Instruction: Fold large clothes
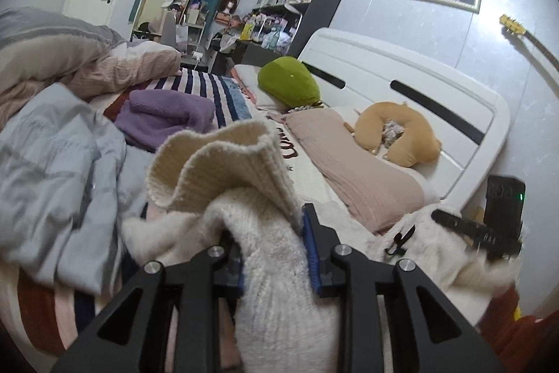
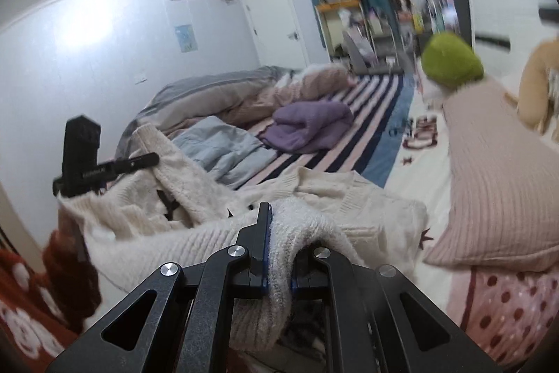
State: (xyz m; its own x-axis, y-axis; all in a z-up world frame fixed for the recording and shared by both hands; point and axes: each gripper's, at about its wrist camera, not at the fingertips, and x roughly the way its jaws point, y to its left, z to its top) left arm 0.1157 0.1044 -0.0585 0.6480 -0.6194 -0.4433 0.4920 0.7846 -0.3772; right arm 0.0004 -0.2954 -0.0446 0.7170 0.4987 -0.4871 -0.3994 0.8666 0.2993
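Left gripper (image 1: 276, 254): your jaws are nearly closed and pinching a thick bunch of the cream sweater (image 1: 279, 296); the knit fills the gap between the blue pads and spills back over the frame toward the camera.
Right gripper (image 2: 279, 254): your jaws are clamped tight on another fold of the same sweater (image 2: 195, 243); the fabric is squeezed thin between the pads and drapes down both sides.
Sweater vs left gripper: the ribbed hem stands up in a loose curl just past your fingertips, and the rest trails to the right toward your other gripper (image 1: 489, 229).
Sweater vs right gripper: the body runs left from your pads across the bed to your left gripper (image 2: 104, 170), which has hold of the far end; a flatter part lies on the sheet straight ahead.
Bed (image 2: 412, 170): the sweater lies partly on it, bunched between your two grippers.
Beyond, left view: pale blue garment (image 1: 59, 170) to the left, purple knit (image 1: 164, 117) behind the hem, apart from the sweater.
Right side: pink pillow (image 2: 496, 198) beside the sweater's right edge.
Far end: green cushion (image 1: 288, 81) and tan neck pillow (image 1: 398, 135) by the white headboard (image 1: 401, 69).
Right view: far background blurred.
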